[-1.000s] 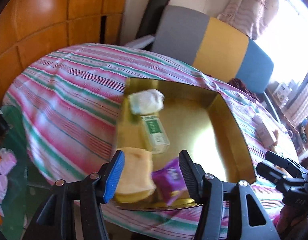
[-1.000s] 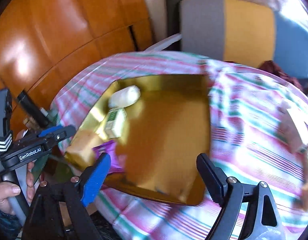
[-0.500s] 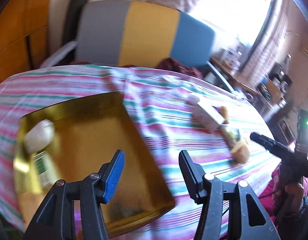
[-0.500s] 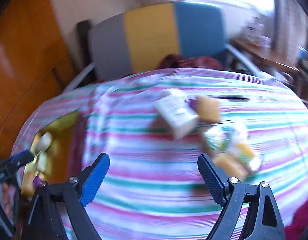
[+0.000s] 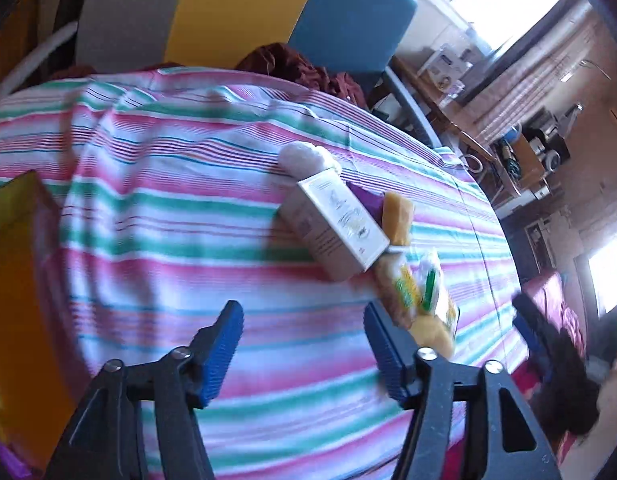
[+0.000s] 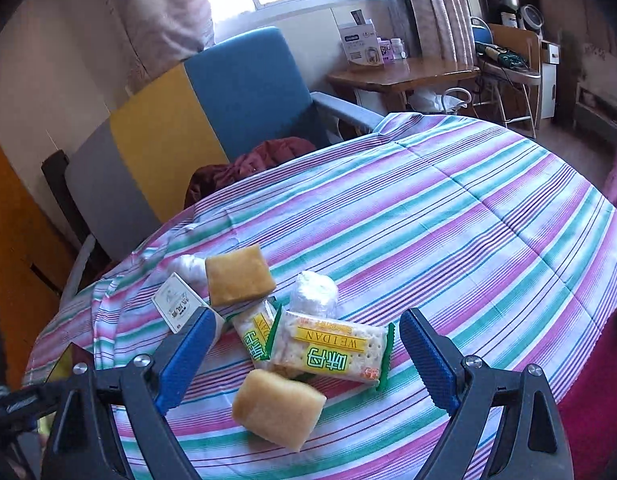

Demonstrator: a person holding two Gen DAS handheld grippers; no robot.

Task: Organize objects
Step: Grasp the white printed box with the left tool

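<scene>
A pile of small goods lies on the striped tablecloth (image 6: 468, 216). In the right wrist view it holds two cracker packets (image 6: 332, 350), two yellow cakes (image 6: 278, 410) (image 6: 238, 282), a white carton (image 6: 180, 306) and a white wrapped roll (image 6: 312, 294). My right gripper (image 6: 304, 364) is open and empty, its jaws either side of the near cracker packet. In the left wrist view the carton (image 5: 334, 226), a cake (image 5: 396, 220) and packets (image 5: 420, 292) lie ahead to the right. My left gripper (image 5: 302, 348) is open and empty above bare cloth. The gold tray (image 5: 16, 264) is at the left edge.
A grey, yellow and blue chair (image 6: 196, 120) stands behind the table with a dark red cloth (image 6: 252, 160) on its seat. A wooden side table (image 6: 404, 74) with boxes stands by the window. My right gripper also shows in the left wrist view (image 5: 548, 344) at the table's right edge.
Both grippers have swung right, away from the gold tray and its contents, toward the pile of goods. The right gripper now has the pile close under its open jaws.
</scene>
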